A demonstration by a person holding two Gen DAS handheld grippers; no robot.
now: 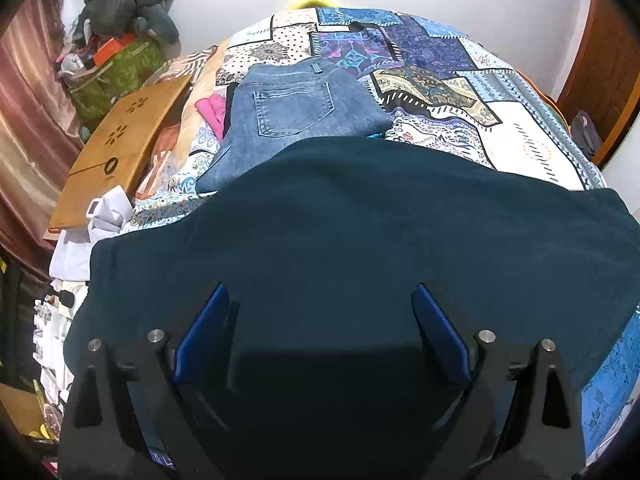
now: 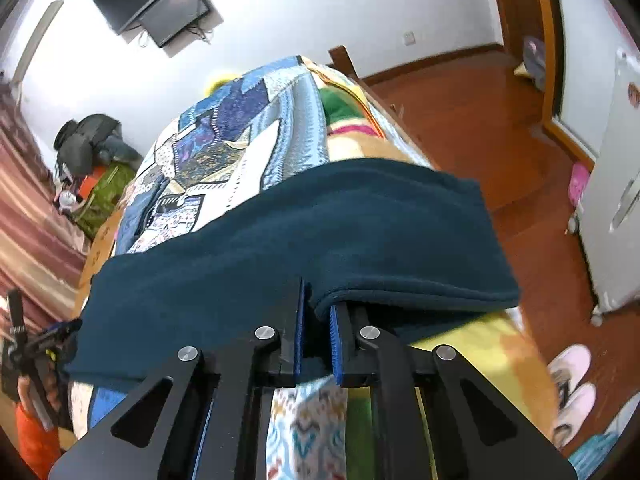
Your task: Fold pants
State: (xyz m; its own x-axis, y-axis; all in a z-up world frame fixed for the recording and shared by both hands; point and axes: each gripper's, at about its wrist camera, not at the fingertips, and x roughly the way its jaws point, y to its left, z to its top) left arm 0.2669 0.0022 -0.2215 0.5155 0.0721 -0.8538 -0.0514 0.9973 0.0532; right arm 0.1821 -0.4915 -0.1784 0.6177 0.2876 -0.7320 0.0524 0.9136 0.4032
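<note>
Fingers (image 2: 338,344) around soft teal fleece pants (image 2: 280,232)

The pants (image 1: 340,240) lie on the bed (image 1: 520,148); folded jeans (image 1: 296,120) behind them, a board (image 1: 120,148) left.

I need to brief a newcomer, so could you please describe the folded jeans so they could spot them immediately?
Start at the bed's patchwork quilt. Beyond the dark teal pants spread at the near edge lie the folded jeans. They are the only faded blue denim there, one stitched back pocket facing up, beside pink fabric.
</note>
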